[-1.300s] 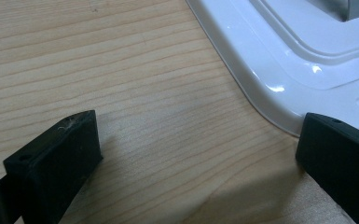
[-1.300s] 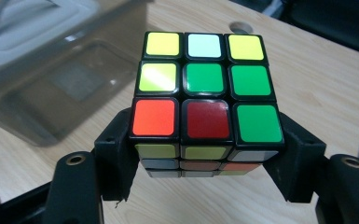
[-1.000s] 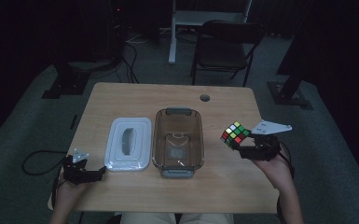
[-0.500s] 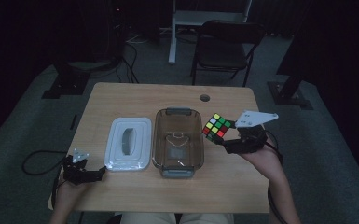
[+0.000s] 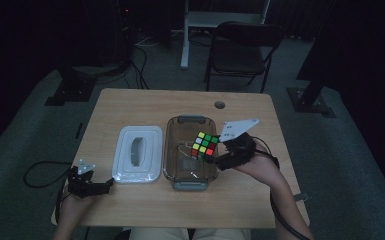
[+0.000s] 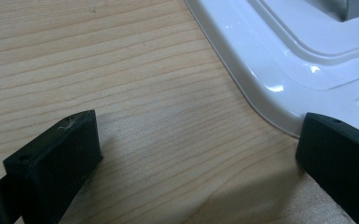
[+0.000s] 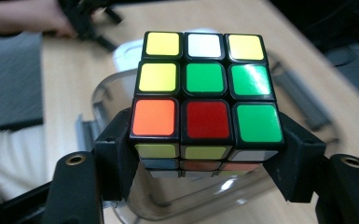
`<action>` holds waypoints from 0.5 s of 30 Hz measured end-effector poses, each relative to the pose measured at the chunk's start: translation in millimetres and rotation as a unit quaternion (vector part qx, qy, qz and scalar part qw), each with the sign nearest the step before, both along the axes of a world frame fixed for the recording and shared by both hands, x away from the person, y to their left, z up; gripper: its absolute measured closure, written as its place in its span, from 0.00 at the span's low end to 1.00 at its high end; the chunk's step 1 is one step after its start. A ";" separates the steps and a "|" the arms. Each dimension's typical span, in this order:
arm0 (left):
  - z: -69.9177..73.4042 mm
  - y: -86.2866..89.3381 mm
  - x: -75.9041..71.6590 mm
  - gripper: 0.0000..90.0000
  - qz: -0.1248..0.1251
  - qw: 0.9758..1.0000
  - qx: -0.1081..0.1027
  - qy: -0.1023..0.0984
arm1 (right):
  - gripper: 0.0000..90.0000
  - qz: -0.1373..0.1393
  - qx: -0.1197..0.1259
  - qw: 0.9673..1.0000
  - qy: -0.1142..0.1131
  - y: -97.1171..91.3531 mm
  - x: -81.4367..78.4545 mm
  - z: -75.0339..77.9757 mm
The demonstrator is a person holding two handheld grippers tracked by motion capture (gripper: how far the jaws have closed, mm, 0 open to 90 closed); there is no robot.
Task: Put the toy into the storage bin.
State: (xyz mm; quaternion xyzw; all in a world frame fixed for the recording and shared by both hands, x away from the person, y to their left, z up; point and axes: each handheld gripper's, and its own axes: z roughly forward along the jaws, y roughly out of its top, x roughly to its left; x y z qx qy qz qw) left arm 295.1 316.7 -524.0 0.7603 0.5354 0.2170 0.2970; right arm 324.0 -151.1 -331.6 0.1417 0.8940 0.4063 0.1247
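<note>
right tongs (image 5: pixel 215 156) clamp cube (image 5: pixel 205 145) over container (image 5: pixel 190 177), frame centre, probably for drop-in | left tongs (image 5: pixel 100 187) gape, parked lower left on counter (image 5: pixel 260 200) by lid (image 5: pixel 137 172)

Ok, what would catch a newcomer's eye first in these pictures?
The bright puzzle cube, clamped in the right gripper, held above the clear container in the middle of the table. Next, the white lid lying flat just left of the container, with the left gripper open near the table's front-left corner.
</note>
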 end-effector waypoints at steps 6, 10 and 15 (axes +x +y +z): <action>0.0 -0.1 0.0 0.01 0.000 1.000 -0.001 0.000 | 0.37 0.032 -0.029 0.999 0.029 22.0 6.8 -19.0; 0.0 -0.1 -0.1 0.01 0.000 1.000 -0.001 0.000 | 0.37 0.036 -0.047 0.997 0.045 33.0 12.7 -30.8; 0.0 -0.1 -0.1 0.01 0.000 1.000 -0.001 0.000 | 0.37 0.038 -0.071 0.995 0.058 41.7 20.8 -41.9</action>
